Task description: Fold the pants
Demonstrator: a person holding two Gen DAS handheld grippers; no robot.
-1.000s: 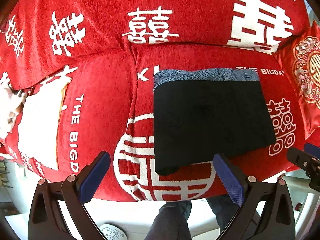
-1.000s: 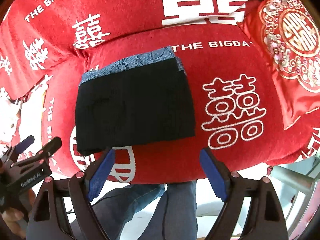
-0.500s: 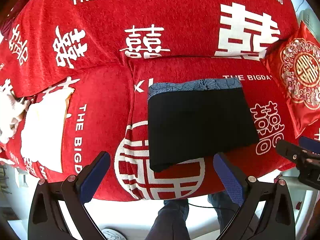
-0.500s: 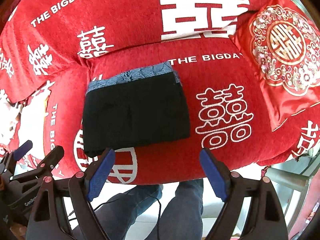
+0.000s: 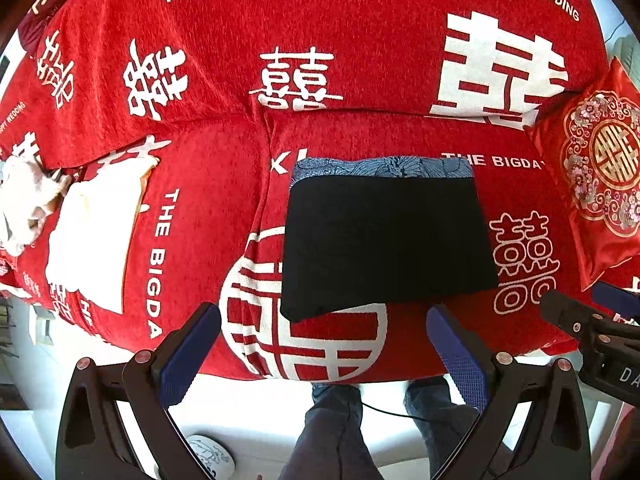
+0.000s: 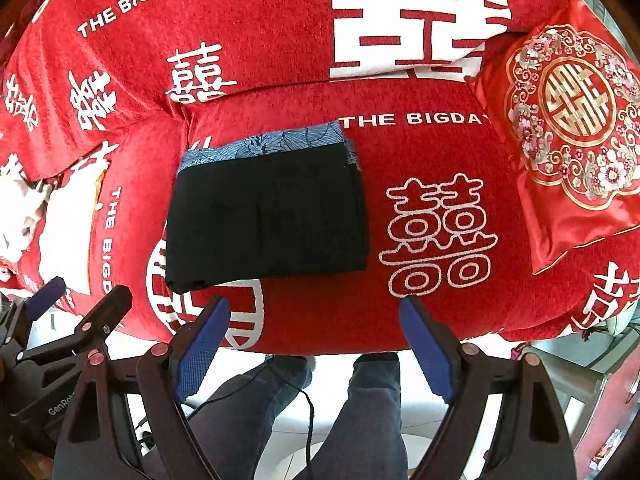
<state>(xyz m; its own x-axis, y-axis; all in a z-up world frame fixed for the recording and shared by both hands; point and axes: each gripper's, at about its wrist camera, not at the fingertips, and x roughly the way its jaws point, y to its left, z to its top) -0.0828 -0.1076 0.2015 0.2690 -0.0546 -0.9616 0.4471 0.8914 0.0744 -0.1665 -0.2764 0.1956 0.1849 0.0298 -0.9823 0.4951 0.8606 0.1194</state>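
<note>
Left gripper [image 5: 323, 346]: its blue-padded fingers [image 5: 191, 354] are being held spread wide, with nothing pinched between them; it is being kept above the front edge of the seat, clear of the cloth.
Right gripper [image 6: 315, 342]: its fingers [image 6: 427, 348] are likewise being held wide apart and empty, above the same front edge, just right of the left gripper.
Pants [image 5: 384, 240]: the black pants are being shown folded into a flat rectangle on the seat cushion, with a blue patterned strip [image 6: 264, 145] exposed along the far edge; neither gripper is touching them.
Sofa cover [image 5: 208, 216]: red, printed with white characters and "THE BIGDAY", is being used as the surface under the pants.
Embroidered cushion [image 6: 568, 120]: red with gold, is being leaned at the right end, well apart from the pants.
White cloth [image 5: 92, 236]: is being left on the left seat.
Person: trousered legs [image 6: 360, 412] are being seen below the seat edge.
</note>
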